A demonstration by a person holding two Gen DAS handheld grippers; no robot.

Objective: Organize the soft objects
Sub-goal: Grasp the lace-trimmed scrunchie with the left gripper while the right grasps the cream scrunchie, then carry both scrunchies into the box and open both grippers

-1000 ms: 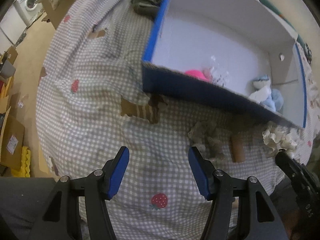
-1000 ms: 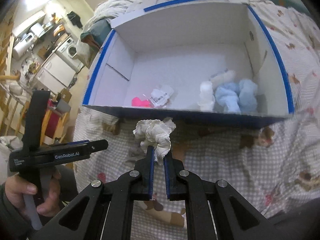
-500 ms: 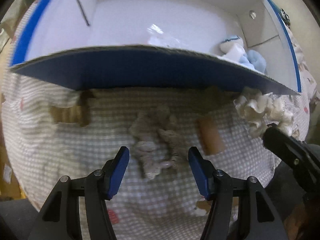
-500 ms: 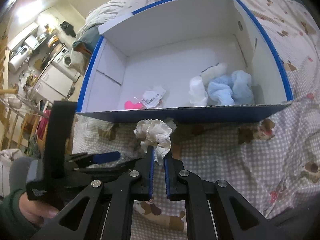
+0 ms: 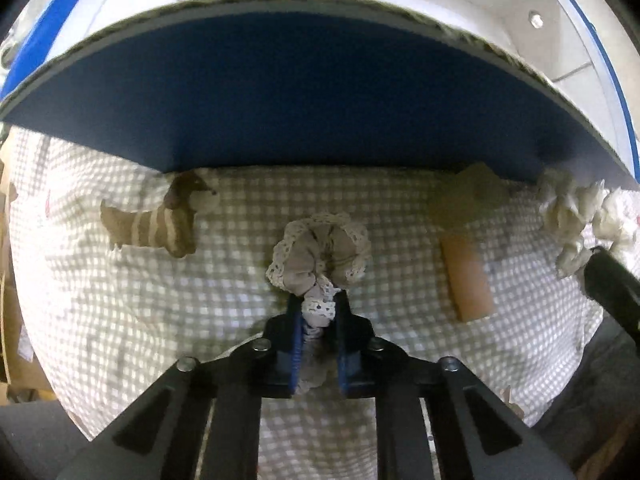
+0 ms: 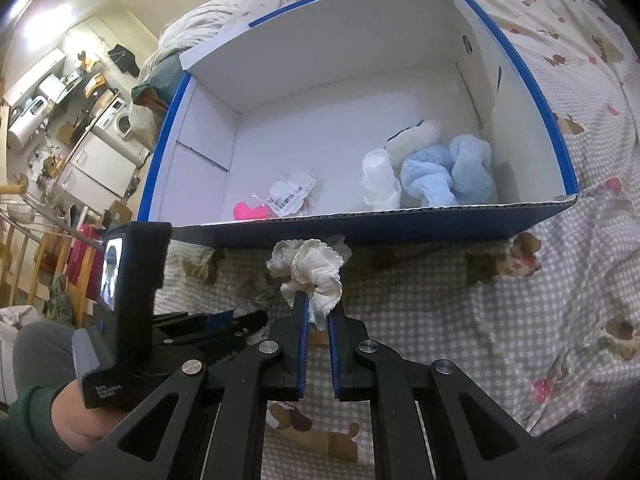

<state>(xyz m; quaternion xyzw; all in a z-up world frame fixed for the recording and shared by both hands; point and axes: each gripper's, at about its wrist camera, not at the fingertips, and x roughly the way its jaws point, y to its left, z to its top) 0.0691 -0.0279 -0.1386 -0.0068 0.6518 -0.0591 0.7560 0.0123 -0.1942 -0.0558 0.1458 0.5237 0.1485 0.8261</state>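
Note:
My left gripper [image 5: 318, 300] is shut on a beige lace-edged scrunchie [image 5: 320, 248] that lies on the checked bedspread just in front of the blue box wall [image 5: 300, 104]. My right gripper [image 6: 318, 302] is shut on a white lace-edged scrunchie [image 6: 310, 266] and holds it just before the near wall of the blue and white box [image 6: 400, 230]. The white scrunchie also shows in the left wrist view [image 5: 576, 216] at the right. Inside the box lie a light blue plush [image 6: 448, 172], a white soft item [image 6: 378, 180], a pink item [image 6: 248, 212] and a tagged packet [image 6: 290, 194].
The box sits on a bed covered with a grey checked spread [image 6: 520, 320] printed with dogs and strawberries. The left gripper's body [image 6: 132, 300] and hand fill the lower left of the right wrist view. A room with appliances [image 6: 108, 132] lies beyond the bed at left.
My left gripper has moved forward over the beige scrunchie and shut on it. My right gripper has kept the white scrunchie and come slightly closer to the box.

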